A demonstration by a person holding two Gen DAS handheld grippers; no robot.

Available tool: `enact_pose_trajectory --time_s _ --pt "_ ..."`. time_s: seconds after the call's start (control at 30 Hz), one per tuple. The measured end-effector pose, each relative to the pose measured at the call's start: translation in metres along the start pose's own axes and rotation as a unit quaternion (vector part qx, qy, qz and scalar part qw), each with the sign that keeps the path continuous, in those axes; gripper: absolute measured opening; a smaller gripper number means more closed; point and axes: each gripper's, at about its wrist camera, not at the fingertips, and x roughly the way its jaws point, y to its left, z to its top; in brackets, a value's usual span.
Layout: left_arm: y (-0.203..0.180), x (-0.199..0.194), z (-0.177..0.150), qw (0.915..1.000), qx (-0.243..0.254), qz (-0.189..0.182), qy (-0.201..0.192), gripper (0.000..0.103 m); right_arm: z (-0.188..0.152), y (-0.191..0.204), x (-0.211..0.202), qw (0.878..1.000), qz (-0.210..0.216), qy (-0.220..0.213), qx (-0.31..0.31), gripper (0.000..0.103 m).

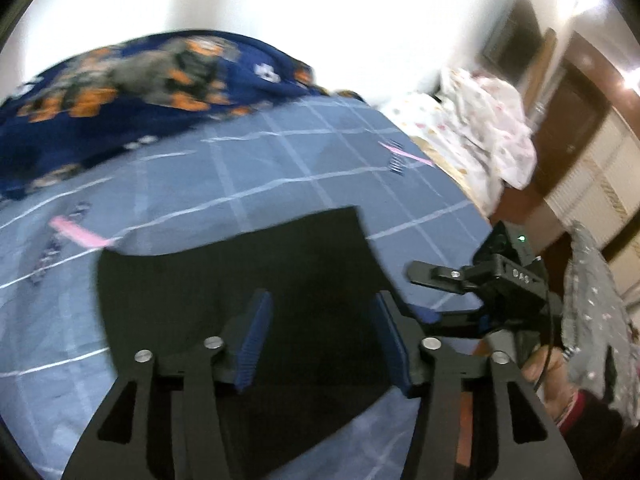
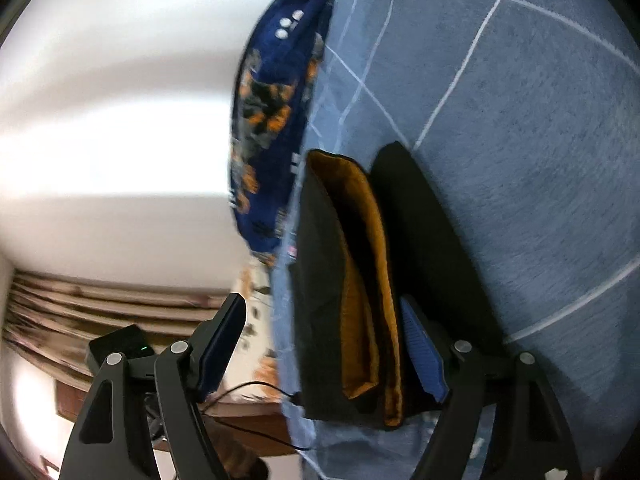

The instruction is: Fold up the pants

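Black folded pants lie flat on a blue checked bedsheet. My left gripper hovers over their near part, its blue pads apart with nothing pinched between them. At the pants' right edge sits my right gripper, held by a hand. In the right wrist view the pants show an orange lining between black layers. My right gripper is open wide around this folded end; one blue pad lies beside the cloth and the other finger hangs off the bed's edge.
A dark blue blanket with orange flowers is bunched along the far side of the bed, against a white wall. Beyond the bed lies white patterned bedding and a dark wooden door. A grey spotted sleeve is at the right.
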Motion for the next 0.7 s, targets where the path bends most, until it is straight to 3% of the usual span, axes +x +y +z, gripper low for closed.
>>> enact_pose_trajectory --time_s 0.13,0.2,0.23,0.3,0.47,0.57,0.7 --pt "0.039 -0.021 -0.016 0.9984 -0.017 0.052 -0.01 0.056 -0.001 0.009 0.016 0.996 -0.07 0.041 -0.043 0.061" --pt "0.06 -0.028 -0.028 0.9966 -0.033 0.075 -0.01 0.058 -0.002 0.013 0.024 0.99 -0.106 0.053 -0.07 0.038" --pt "0.067 -0.029 -0.031 0.9958 -0.041 0.082 -0.009 0.06 -0.003 0.014 0.027 0.988 -0.117 0.058 -0.078 0.017" --pt "0.086 -0.032 -0.042 0.9934 -0.07 0.091 -0.006 0.061 -0.002 0.014 0.031 0.985 -0.134 0.06 -0.092 0.015" --pt "0.118 -0.031 -0.063 0.9868 -0.133 0.092 0.003 0.061 -0.002 0.024 0.014 0.989 -0.099 0.029 -0.108 0.013" --pt "0.121 -0.028 -0.066 0.9863 -0.141 0.085 0.008 0.061 0.002 0.018 -0.001 0.991 -0.088 0.004 -0.097 0.013" --pt "0.116 -0.02 -0.069 0.9879 -0.129 0.085 0.016 0.061 0.0 -0.004 -0.003 0.996 -0.074 0.017 -0.057 0.013"
